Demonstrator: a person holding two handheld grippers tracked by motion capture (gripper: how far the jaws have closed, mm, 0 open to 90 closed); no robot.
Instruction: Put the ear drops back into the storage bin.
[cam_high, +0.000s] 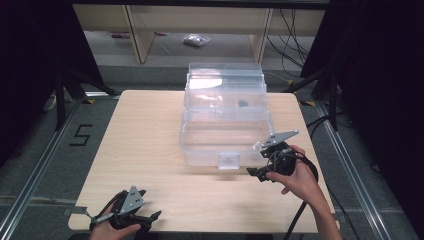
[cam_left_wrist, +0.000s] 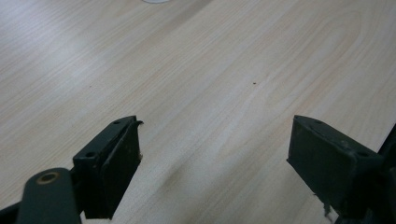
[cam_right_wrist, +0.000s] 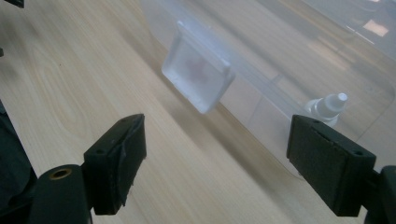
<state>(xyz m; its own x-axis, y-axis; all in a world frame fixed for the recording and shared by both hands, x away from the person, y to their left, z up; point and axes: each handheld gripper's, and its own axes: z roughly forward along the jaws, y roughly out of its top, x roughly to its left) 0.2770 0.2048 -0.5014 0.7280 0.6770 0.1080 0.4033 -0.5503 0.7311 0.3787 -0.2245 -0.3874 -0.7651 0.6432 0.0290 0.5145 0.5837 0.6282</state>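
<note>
A clear plastic box (cam_high: 200, 145) stands in the middle of the light wooden table (cam_high: 145, 145), its lid (cam_high: 225, 75) tipped up at the back. A frosted latch (cam_high: 229, 161) hangs on its front wall. My right gripper (cam_high: 256, 167) is held open just right of that latch, near the box's front right corner. In the right gripper view the open gripper (cam_right_wrist: 215, 149) faces the latch (cam_right_wrist: 198, 74), and a small white-capped bottle (cam_right_wrist: 329, 106) lies inside the box behind the clear wall. My left gripper (cam_high: 150, 205) is open at the table's front left, over bare wood (cam_left_wrist: 210, 70).
A small dark item (cam_high: 243, 104) shows through the box near its back. Beyond the table are wooden shelf legs (cam_high: 142, 35), cables (cam_high: 292, 40) and a plastic bag (cam_high: 196, 40) on the floor. Black stands (cam_high: 62, 85) flank the table's far corners.
</note>
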